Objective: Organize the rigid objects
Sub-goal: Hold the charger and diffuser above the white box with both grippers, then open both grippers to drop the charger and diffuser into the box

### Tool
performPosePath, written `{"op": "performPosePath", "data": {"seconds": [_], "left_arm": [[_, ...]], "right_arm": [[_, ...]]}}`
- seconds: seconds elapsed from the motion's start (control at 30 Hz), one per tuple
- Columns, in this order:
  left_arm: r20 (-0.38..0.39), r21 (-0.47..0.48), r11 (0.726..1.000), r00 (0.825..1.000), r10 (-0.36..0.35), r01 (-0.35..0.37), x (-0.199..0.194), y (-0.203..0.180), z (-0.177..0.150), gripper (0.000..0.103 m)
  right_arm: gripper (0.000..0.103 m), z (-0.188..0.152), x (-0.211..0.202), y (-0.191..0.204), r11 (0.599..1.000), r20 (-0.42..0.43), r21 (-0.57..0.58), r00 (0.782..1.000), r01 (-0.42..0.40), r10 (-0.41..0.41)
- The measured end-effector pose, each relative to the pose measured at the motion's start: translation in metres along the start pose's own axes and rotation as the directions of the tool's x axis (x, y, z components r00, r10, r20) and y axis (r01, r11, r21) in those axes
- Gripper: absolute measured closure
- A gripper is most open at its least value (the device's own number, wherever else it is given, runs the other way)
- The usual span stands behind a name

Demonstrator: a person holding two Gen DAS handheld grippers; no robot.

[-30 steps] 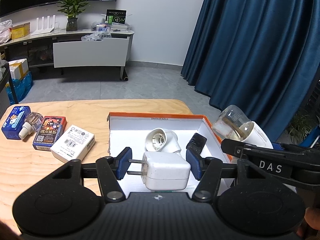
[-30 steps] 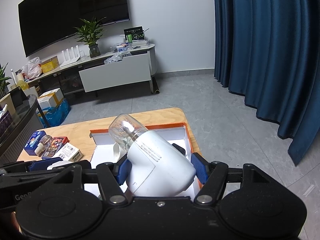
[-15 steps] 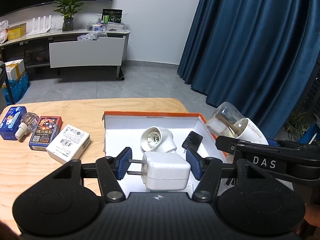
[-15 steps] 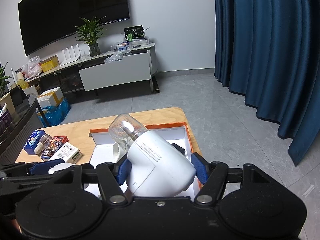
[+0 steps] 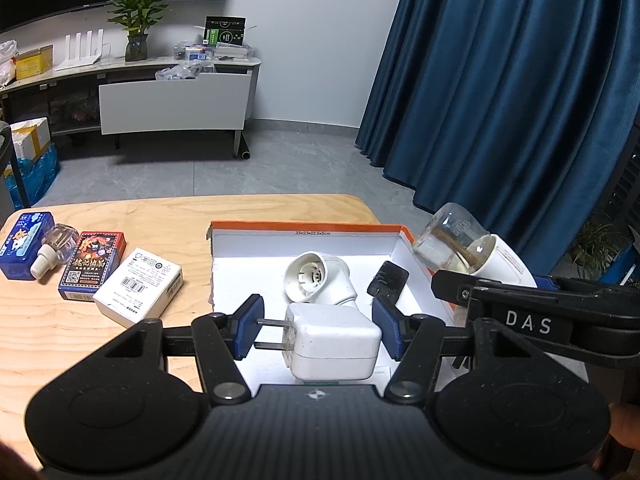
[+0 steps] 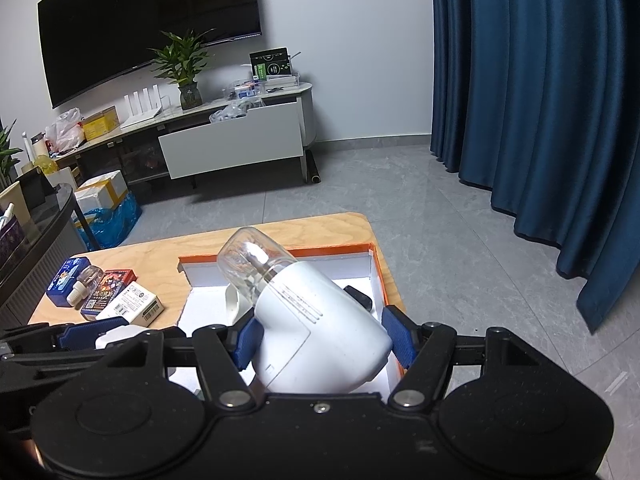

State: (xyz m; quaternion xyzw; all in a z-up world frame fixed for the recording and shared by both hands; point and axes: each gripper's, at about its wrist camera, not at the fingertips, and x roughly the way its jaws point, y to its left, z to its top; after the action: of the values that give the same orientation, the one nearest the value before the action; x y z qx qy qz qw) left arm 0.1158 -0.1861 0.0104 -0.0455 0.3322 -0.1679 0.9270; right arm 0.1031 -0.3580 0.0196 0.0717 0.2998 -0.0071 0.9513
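Observation:
My left gripper (image 5: 320, 328) is shut on a white plug charger (image 5: 336, 340), its two prongs against the left pad, held low over the open orange-rimmed white box (image 5: 304, 226). My right gripper (image 6: 322, 338) is shut on a white vaporizer (image 6: 320, 332) with a clear bottle (image 6: 252, 260) sticking out and up, held over the box's right side (image 6: 376, 276). In the left wrist view that vaporizer (image 5: 508, 258) shows at the right. Inside the box lie another white vaporizer body (image 5: 320, 280) and a small black object (image 5: 388, 280).
On the wooden table (image 5: 160, 216), left of the box, lie a blue box (image 5: 24, 244), a small clear refill bottle (image 5: 56, 246), a dark card box (image 5: 92, 266) and a white box (image 5: 140, 286). The table's right edge runs close to the box.

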Motion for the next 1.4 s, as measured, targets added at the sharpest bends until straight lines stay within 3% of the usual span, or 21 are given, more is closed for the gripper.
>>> {"op": "performPosePath", "data": {"seconds": [0.83,1.4], "left_arm": [[-0.008,-0.009,1.000,1.000,0.011,-0.011,0.005,0.005,0.001,0.042],[-0.017,-0.001,1.000,1.000,-0.006,0.006,0.018,0.000,0.007,0.042]], "right_arm": [[0.025,-0.003,0.010,-0.001,1.000,-0.021,0.003,1.000,0.008,-0.008],[0.025,-0.019,0.013,-0.007,0.994,-0.068,0.084,0.996,0.066,-0.061]]}}
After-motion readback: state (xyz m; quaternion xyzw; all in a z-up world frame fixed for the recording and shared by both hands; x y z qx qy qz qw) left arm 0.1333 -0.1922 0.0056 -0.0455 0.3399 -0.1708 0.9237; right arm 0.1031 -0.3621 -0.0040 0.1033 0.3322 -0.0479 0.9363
